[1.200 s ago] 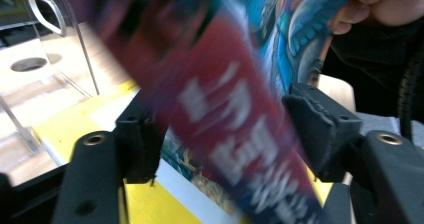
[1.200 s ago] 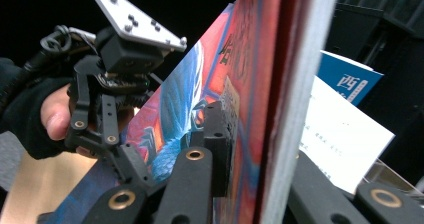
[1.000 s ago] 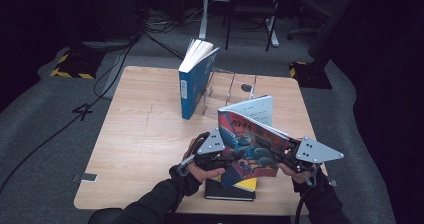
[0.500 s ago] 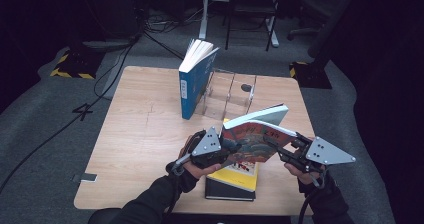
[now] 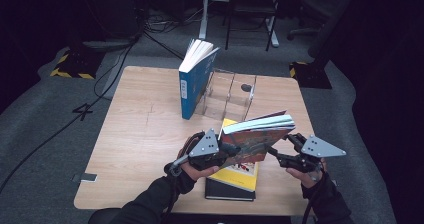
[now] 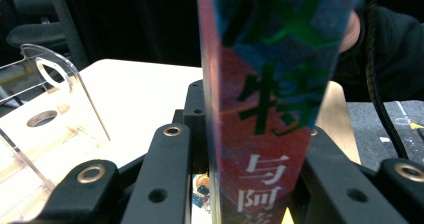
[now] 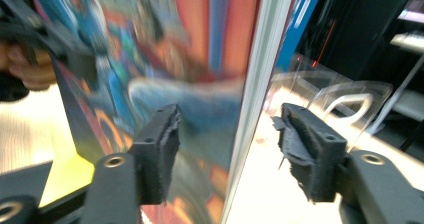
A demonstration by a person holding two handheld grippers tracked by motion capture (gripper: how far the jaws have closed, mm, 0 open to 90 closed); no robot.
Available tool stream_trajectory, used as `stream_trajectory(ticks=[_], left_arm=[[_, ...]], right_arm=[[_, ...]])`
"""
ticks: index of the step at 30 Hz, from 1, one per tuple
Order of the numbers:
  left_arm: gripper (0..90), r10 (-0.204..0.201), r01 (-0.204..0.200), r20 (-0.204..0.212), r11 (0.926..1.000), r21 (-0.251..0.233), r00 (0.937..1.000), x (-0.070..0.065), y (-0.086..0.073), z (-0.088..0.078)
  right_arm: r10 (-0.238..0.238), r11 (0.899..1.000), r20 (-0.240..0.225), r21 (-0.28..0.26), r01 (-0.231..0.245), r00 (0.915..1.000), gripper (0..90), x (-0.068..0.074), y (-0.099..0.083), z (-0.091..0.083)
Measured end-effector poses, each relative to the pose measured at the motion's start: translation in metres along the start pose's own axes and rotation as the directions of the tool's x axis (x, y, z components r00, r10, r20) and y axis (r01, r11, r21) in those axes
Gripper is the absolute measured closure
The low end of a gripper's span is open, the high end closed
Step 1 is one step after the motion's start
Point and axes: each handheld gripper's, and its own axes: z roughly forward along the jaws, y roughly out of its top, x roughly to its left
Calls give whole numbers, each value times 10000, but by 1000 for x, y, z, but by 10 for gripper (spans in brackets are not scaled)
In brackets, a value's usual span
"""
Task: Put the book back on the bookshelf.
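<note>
A colourful paperback (image 5: pixel 256 138) hangs tilted, spine toward the person, above the near middle of the table. My left gripper (image 5: pixel 231 153) is shut on its left end. In the left gripper view the printed spine (image 6: pixel 260 84) stands clamped between the black jaws (image 6: pixel 250 149). My right gripper (image 5: pixel 278 157) is at the book's right end. Its jaws have just been opening. In the right gripper view (image 7: pixel 232 134) the book's cover and page edge (image 7: pixel 200 49) sit between the pads (image 7: pixel 162 139), which stand apart from it.
Under the held book lie a yellow book (image 5: pixel 235 175) on a black one (image 5: pixel 225 191). A blue book (image 5: pixel 192 84) stands leaning on a clear acrylic rack (image 5: pixel 231 91) at the far middle of the wooden table (image 5: pixel 145 134). Chairs and cables lie beyond.
The paperback has tipped from upright to leaning low and flat. The right gripper has slid right and down, and its jaws have come off the book. The left hand stayed put.
</note>
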Motion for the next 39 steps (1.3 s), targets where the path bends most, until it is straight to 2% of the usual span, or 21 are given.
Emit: stream_trajectory(ticks=[1,3,7,11,12,13,15,16,17,20,23,27,31,39], left_arm=[[730,0,0,0,10000,0,10000,0,0,0],[727,-138,138,-45,9998,-117,9999,1,0,1],[706,-272,274,50,9985,-483,9996,3,2,0],[689,-168,181,179,9970,-753,9997,3,11,-3],[687,-156,168,121,9938,-1099,9998,4,18,-5],[672,-28,49,174,9926,-1215,9998,5,22,-7],[670,56,-43,100,9919,-1273,9999,5,28,-7],[671,174,-170,24,9928,-1185,9998,6,35,-6],[674,174,-170,24,9928,-1185,9998,6,35,-6],[699,438,-413,232,9944,-973,9988,8,45,-5],[698,329,-291,383,9950,-952,9987,11,46,-3],[683,241,-221,235,9962,-837,9994,13,47,-1],[715,389,-382,84,9969,-683,9992,11,50,3],[731,187,-199,-212,9979,-609,9996,16,52,5]], right_arm=[[0,10000,0,0,0,10000,399,0,0,0],[206,9997,-327,137,-202,9993,411,2,-4,8],[74,9994,-245,352,-65,9997,400,7,-3,13],[209,9995,-319,264,-200,9993,413,6,-3,13],[195,9995,-323,260,-187,9993,414,6,-3,12],[201,9995,-326,237,-193,9993,414,6,-3,12],[205,9995,-316,236,-198,9993,414,6,-3,12],[222,9995,-335,239,-214,9992,413,6,-3,12],[222,9995,-335,239,-214,9992,413,6,-3,12],[217,9995,-352,251,-209,9991,413,5,-3,12],[208,9994,-347,294,-198,9992,410,5,-3,12],[240,9993,-347,303,-230,9991,411,5,-2,13],[265,9989,-346,383,-252,9991,402,5,-2,13],[485,9971,-318,605,-465,9983,372,0,-5,9]])
